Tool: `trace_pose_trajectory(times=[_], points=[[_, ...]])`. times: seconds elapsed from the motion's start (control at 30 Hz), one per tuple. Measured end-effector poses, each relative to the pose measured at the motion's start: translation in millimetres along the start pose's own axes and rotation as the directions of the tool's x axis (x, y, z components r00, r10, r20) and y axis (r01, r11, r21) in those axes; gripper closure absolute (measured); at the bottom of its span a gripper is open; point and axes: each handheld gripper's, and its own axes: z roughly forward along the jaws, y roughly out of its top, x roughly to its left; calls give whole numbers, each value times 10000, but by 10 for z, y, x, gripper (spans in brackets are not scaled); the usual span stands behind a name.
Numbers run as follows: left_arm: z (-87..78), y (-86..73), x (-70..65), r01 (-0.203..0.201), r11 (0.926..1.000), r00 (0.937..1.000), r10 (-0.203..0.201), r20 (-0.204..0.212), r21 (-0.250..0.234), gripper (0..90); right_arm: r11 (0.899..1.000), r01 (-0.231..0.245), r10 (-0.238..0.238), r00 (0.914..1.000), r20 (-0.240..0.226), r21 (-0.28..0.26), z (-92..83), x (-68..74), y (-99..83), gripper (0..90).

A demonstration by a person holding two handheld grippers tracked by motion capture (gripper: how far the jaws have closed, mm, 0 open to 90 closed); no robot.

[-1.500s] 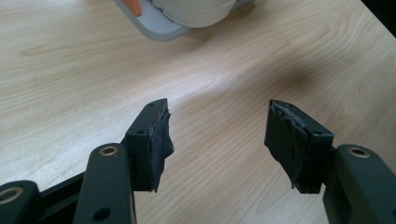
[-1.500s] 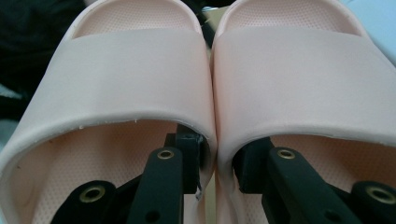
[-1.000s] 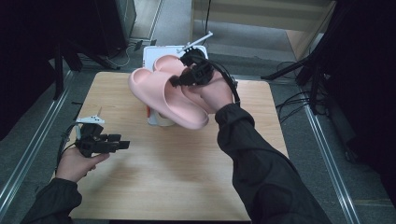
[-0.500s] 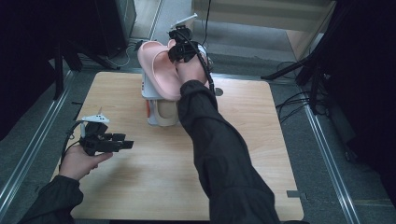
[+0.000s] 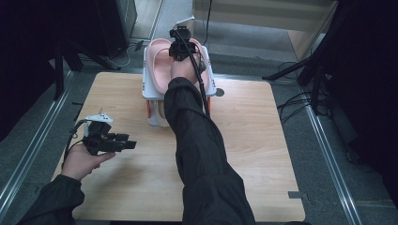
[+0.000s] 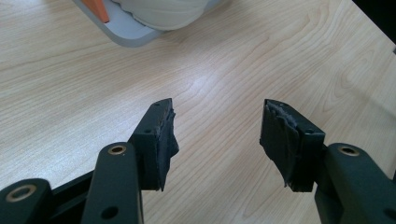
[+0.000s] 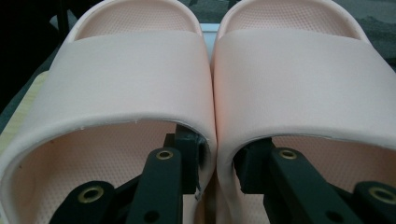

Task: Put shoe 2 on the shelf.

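Note:
A pair of pink slippers [image 5: 159, 65] lies on top of a white shoe rack [image 5: 212, 89] at the far middle of the table. My right gripper [image 5: 179, 47] reaches over them with one jaw inside each slipper. In the right gripper view my right gripper [image 7: 217, 163] is shut on the two inner walls, pinching the left slipper [image 7: 135, 79] against the right slipper [image 7: 303, 79]. My left gripper [image 5: 131, 144] hovers over the table's near left. In the left gripper view my left gripper [image 6: 217, 135] is open with only bare wood between the jaws, which have just been closing a little.
The rack stands on orange legs [image 5: 149, 110] and holds a cream shoe [image 6: 163, 11] on its lower level [image 6: 126, 32]. The wooden table [image 5: 263, 140] spreads to the right and front. Dark stands and cables line the floor around it.
My right gripper has carried the pink slippers from above the table's middle back and to the left, onto the top of the rack. The left hand has stayed in place.

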Motion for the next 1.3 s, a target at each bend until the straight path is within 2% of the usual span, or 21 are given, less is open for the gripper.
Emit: trace_pose_trajectory(times=[0.07, 0.13, 0.33, 0.53, 0.73, 0.83, 0.93, 1.03, 1.3], points=[[-1, -2, -2, -4, 10000, 10000, 3, -38, -4, 441, 9995, -299, 298, 9996, -11, -85, 19, -4, 13, 737], [-3, -5, -3, -70, 10000, 10000, 70, -42, 42, 441, 9991, -389, 389, 9992, -11, -141, 31, -6, 17, 730], [9, -9, -12, -108, 9999, 9999, 108, -64, 120, 440, 9995, -228, 228, 9997, 26, -204, 38, 6, -7, 655], [9, -11, -17, -123, 9998, 9999, 125, -80, 139, 439, 9993, 263, -261, 9996, 79, -279, 45, 38, -42, 598], [2, -17, -5, -94, 9999, 9999, 95, -98, 72, 438, 9993, 218, -222, 9997, -135, -312, 15, 17, -65, 527], [-3, -18, 2, -66, 10000, 9999, 67, -111, 48, 437, 9993, 183, -193, 9993, -307, -323, -10, -17, -87, 504], [-5, -20, 12, -9, 10000, 9999, 10, -151, 32, 434, 9996, 85, -106, 9967, -808, -264, -24, -69, -121, 475], [-1, -23, 16, -21, 10000, 9997, 23, -235, 80, 428, 9996, 109, -135, 9938, -1101, -249, -65, -107, -169, 475], [6, -27, 4, -100, 9999, 9993, 104, -366, 121, 422, 9972, 501, -597, 9812, -1836, -562, -258, -182, -312, 475]])
